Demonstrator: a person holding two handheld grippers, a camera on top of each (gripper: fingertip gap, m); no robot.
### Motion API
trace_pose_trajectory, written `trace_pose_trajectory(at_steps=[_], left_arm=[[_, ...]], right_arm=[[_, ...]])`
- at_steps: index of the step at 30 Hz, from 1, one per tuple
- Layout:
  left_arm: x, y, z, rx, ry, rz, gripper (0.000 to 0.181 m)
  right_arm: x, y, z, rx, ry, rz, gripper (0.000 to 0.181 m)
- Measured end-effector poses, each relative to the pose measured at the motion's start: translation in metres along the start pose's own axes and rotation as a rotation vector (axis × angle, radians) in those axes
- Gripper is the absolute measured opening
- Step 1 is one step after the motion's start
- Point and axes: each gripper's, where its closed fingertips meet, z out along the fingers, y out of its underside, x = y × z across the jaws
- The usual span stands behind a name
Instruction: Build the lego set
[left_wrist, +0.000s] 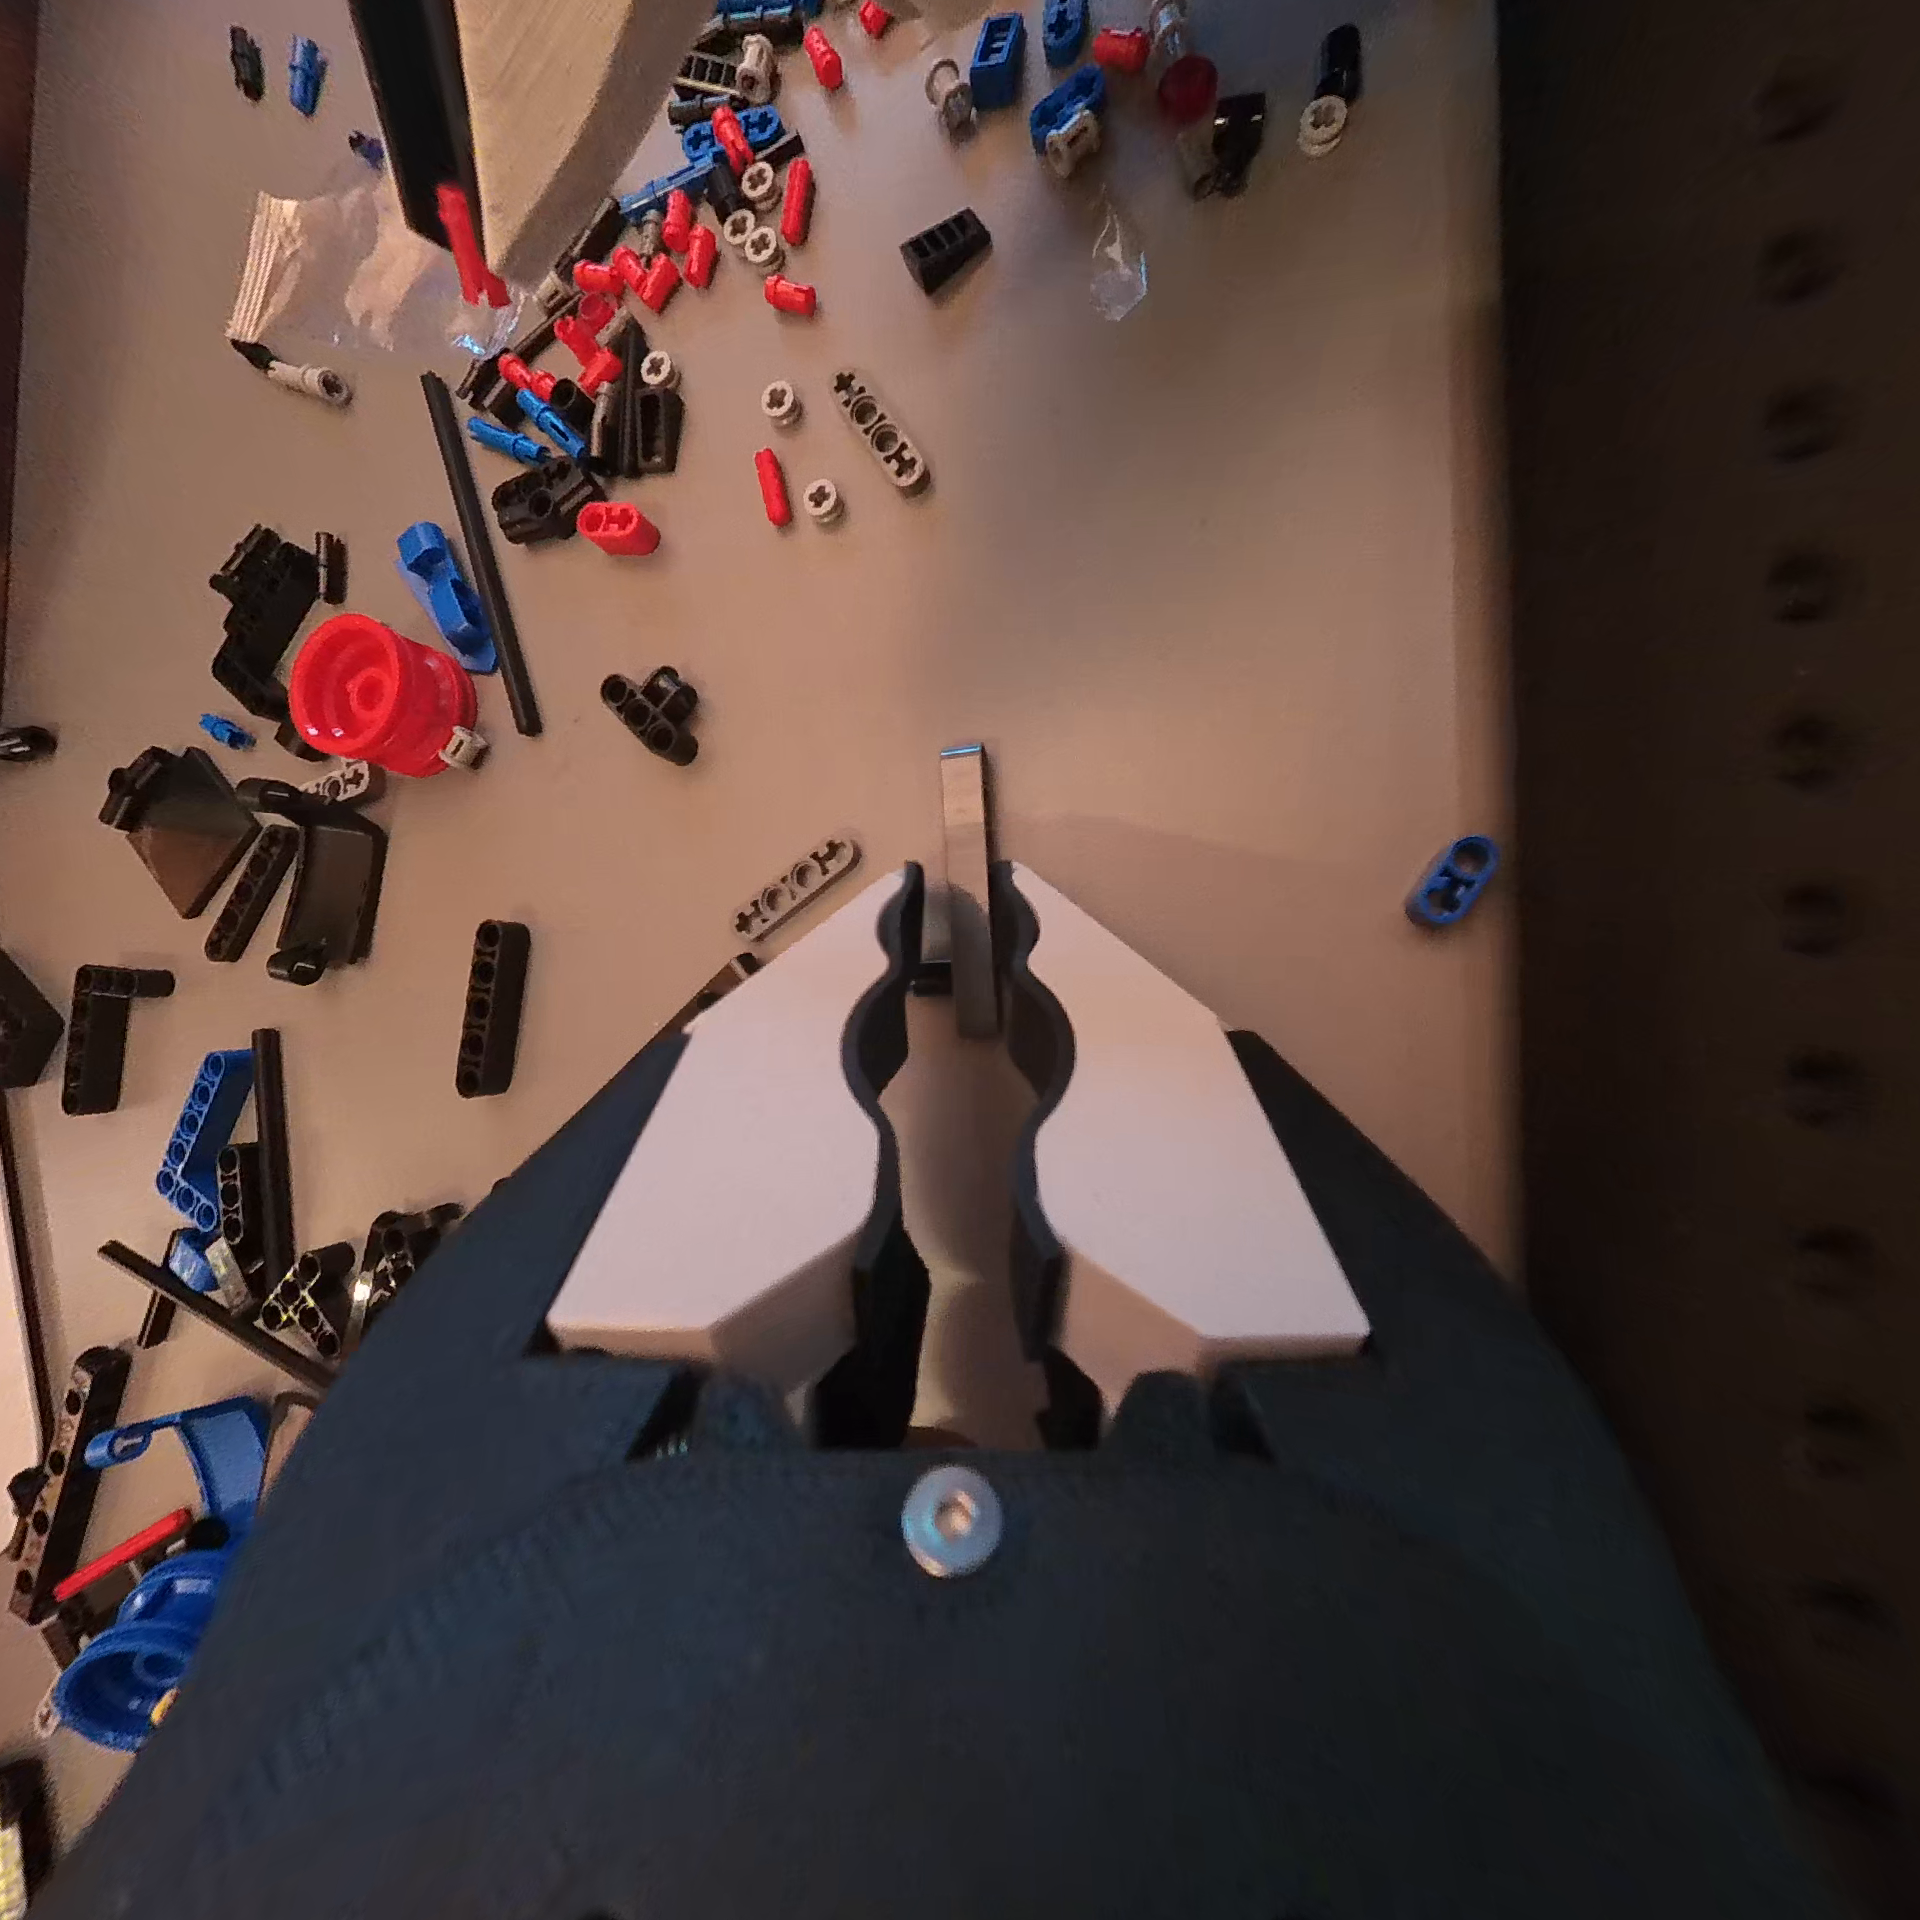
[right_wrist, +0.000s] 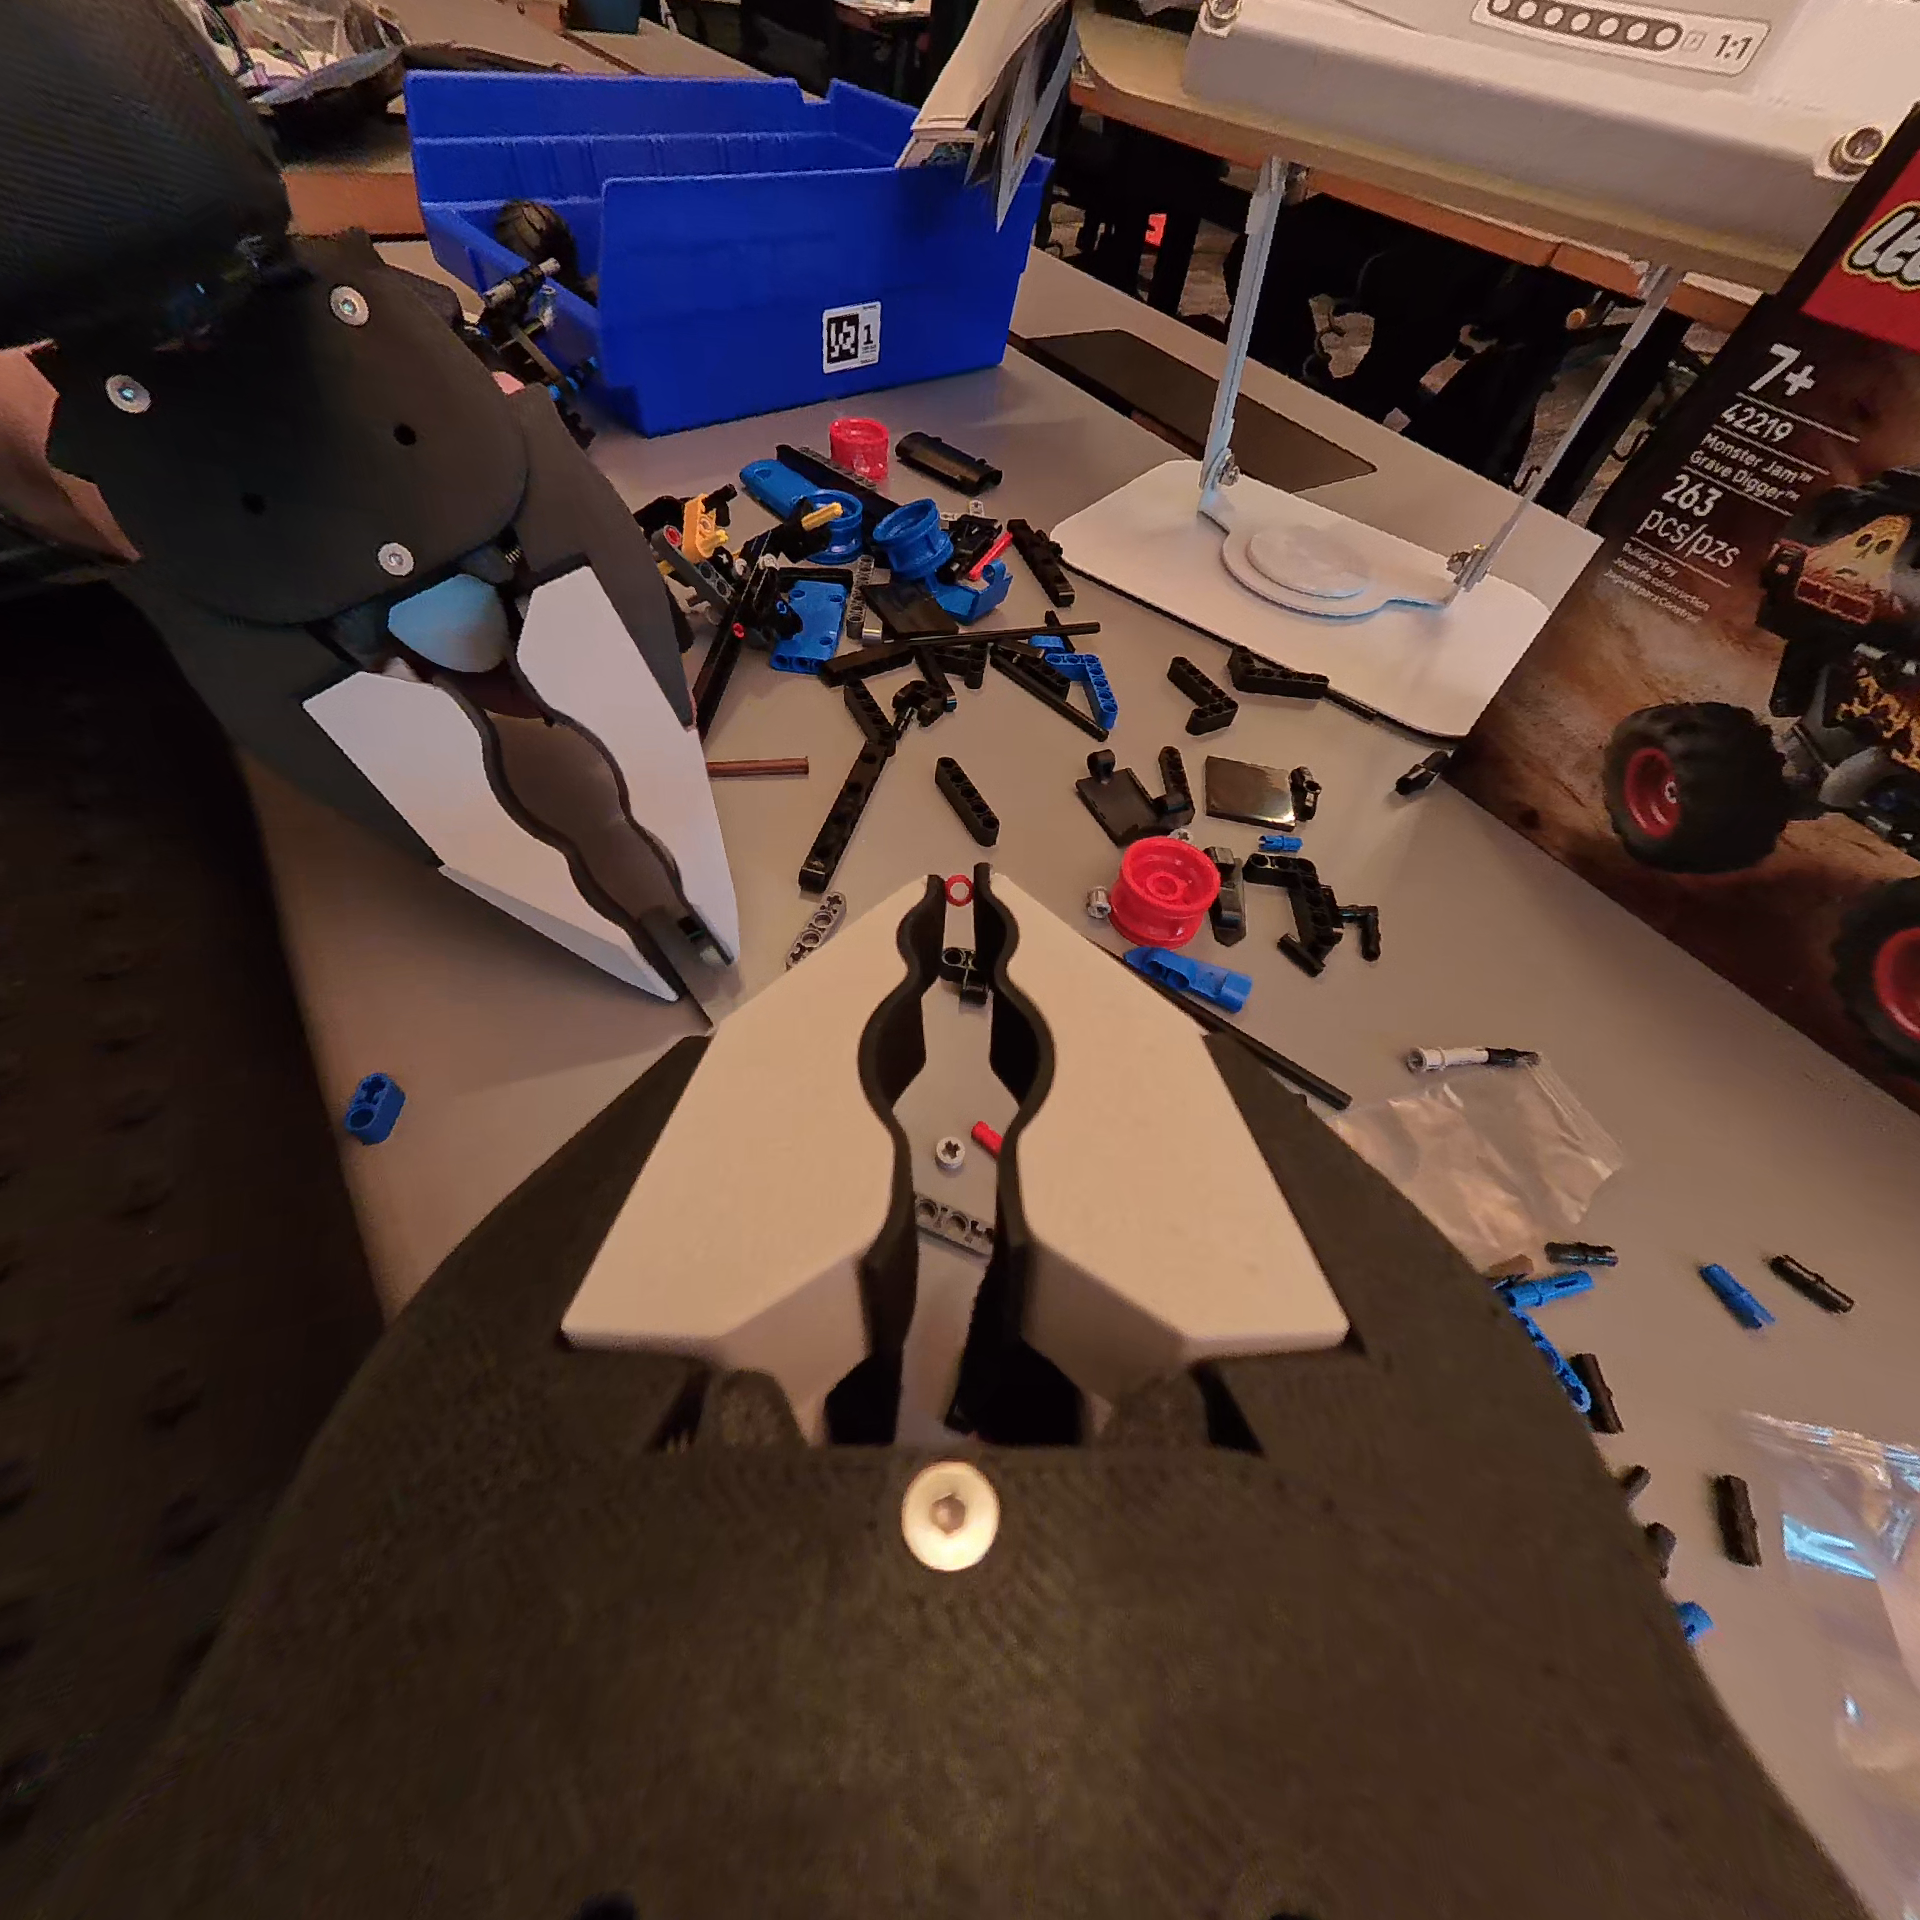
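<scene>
My left gripper (left_wrist: 956, 883) is shut on a dark flat beam (left_wrist: 964, 810) that sticks out forward past its tips, above a bare patch of table. A grey round part sits against the beam between the jaws. The left gripper also shows in the right wrist view (right_wrist: 691, 951), tips down near the table. My right gripper (right_wrist: 961, 891) is shut on a small red ring (right_wrist: 958, 889) at its very tips. A small black connector (right_wrist: 966, 966) shows in the gap behind the ring; I cannot tell if it is held. Loose black, blue and red pieces (right_wrist: 935, 623) cover the table.
A red wheel hub (right_wrist: 1162, 888) lies right of my right gripper. A blue bin (right_wrist: 790, 260) stands at the back, a white stand (right_wrist: 1299, 561) and the set's box (right_wrist: 1714, 582) at the right. Plastic bags (right_wrist: 1486, 1153) lie near right. A blue link (left_wrist: 1451, 881) sits by the table edge. Some 11 centimeters of space lies between my two pairs of fingers. The blue link (left_wrist: 1451, 881) is closer to my left gripper, around 7 centimeters from its tips; the right tips are 15 centimeters off. It turns up in the right wrist view (right_wrist: 370, 1097) as well.
</scene>
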Motion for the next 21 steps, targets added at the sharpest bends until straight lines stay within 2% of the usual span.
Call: trace_pose_trajectory(at_steps=[21], left_arm=[[-0.0019,0.0011,-0.0031,-0.011,-0.024,0.006,0.005]], right_arm=[[0.0014,-0.0009,-0.0015,0.006,0.007,0.000,0.002]])
